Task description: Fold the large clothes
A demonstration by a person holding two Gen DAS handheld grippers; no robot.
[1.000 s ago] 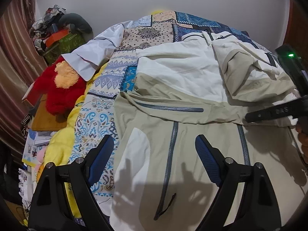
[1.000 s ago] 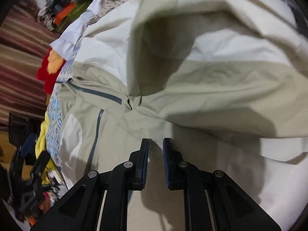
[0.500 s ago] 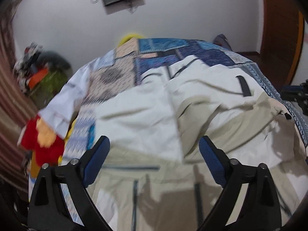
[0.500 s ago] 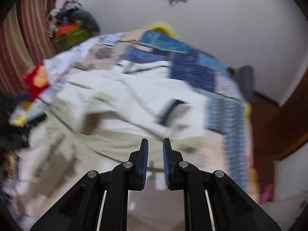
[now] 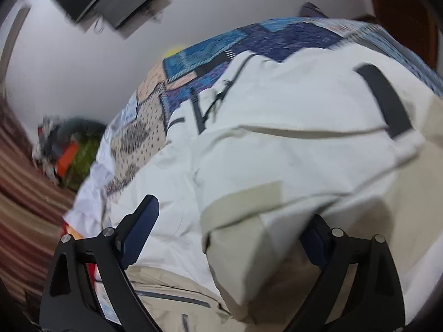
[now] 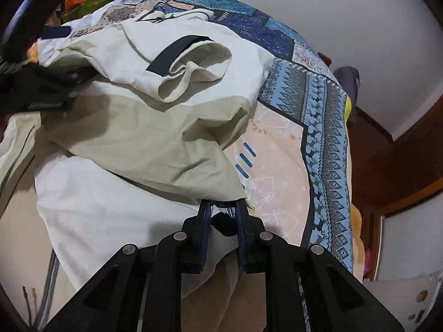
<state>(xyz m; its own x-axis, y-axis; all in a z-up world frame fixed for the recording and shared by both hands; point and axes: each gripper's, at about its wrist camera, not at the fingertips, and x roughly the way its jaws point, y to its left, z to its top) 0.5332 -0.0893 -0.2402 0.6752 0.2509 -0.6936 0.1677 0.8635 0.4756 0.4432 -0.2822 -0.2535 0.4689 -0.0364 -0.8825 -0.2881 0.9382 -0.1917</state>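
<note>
Lying across the patchwork bedspread (image 6: 318, 127) is a large cream and beige jacket (image 5: 277, 127), with its sleeve cuff (image 6: 193, 77) and a dark strap (image 6: 177, 52) turned up on top of its body. Next to the cuff, a beige panel of the jacket is drawn down in a taut fold towards the right gripper (image 6: 223, 207).

The right gripper has its jaws nearly shut, and the edge of that beige panel runs in between the blue pads (image 6: 206, 221), so the jacket is pinched there. A dark bit of trim shows in the narrow gap between the fingers, just below the fold.

The left gripper (image 5: 229, 235) stands wide apart over the jacket, its pads clear of the fabric on either side of a raised beige and cream fold; it holds nothing. From the right wrist view it shows only as a dark blur at the jacket's far left edge.

Beyond the jacket, on the side away from the grippers, the bedspread runs up to a white wall (image 5: 221, 0) carrying a dark screen (image 5: 110, 0). Left of the jacket sits a heap of clutter (image 5: 63, 152) against a striped curtain (image 5: 25, 207). Right of the jacket, past the bedspread's edge, is dark wooden furniture (image 6: 393, 166).
</note>
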